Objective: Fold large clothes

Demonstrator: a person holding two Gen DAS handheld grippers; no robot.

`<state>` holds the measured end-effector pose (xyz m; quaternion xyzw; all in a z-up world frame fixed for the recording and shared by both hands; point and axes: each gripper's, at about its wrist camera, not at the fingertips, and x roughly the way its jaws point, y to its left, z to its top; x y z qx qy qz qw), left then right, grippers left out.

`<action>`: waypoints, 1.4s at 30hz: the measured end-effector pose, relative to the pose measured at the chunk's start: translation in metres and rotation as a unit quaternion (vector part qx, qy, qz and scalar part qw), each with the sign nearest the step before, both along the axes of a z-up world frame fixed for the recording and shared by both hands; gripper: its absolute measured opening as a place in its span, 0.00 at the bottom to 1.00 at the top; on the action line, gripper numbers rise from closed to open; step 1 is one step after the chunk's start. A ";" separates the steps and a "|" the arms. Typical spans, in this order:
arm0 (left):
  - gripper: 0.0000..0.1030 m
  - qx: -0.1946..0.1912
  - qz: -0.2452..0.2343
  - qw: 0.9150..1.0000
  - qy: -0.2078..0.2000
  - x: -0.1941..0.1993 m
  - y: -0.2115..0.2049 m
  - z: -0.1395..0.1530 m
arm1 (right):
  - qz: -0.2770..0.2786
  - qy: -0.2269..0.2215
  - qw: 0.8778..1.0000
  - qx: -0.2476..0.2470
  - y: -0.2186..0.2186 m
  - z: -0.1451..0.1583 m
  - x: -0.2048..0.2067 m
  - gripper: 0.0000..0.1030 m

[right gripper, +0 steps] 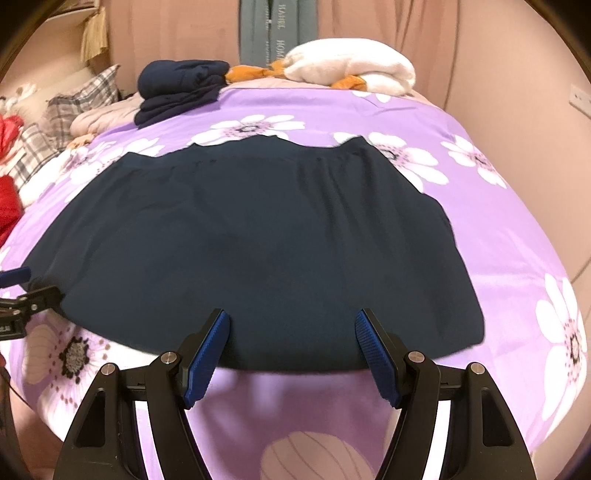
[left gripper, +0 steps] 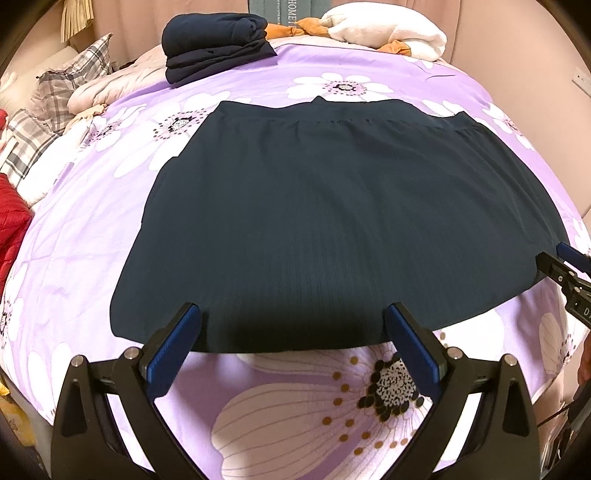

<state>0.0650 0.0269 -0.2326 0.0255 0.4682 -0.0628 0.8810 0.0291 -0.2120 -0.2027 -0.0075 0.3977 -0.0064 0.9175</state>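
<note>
Dark navy ribbed fabric, a large skirt-like garment, lies spread flat in the middle of a bed covered by a lilac duvet printed with big white daisies. Its narrower waistband runs along the far side, toward the bed's far edge, and the wide hem lies close to the near edge. The cloth is smooth, with fine vertical ribs and only faint creases near the waistband.

Hovering just over the near hem, the left gripper has its blue-padded fingers wide apart, with nothing between them; the hem's edge runs between the fingertips. In the right wrist view the right gripper hangs over the same hem, nearer the garment's right corner, its fingers also spread apart and empty. Whether either gripper touches the cloth cannot be told.

Toward the far left corner of the bed sits a folded stack of navy clothes. Along the far edge lies a white plush toy with orange parts. Plaid pillows and something red and quilted rest along the left edge.
</note>
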 end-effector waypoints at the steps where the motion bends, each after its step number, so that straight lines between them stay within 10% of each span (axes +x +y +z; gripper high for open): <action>1: 0.97 0.000 0.001 1.000 0.001 0.000 0.000 0.000 | -0.003 0.002 1.000 0.005 -0.003 0.000 0.000 0.68; 11: 0.98 -0.007 0.026 1.000 0.007 -0.003 0.002 0.033 | 0.015 0.029 0.999 0.044 0.001 0.028 -0.007 0.69; 19: 0.99 0.009 0.021 0.999 -0.042 -0.020 -0.010 0.118 | 0.067 0.002 0.997 0.048 0.025 0.097 -0.017 0.98; 42: 1.00 0.034 0.015 0.991 -0.128 -0.055 -0.025 0.263 | 0.064 -0.035 0.995 0.075 0.027 0.221 -0.036 0.99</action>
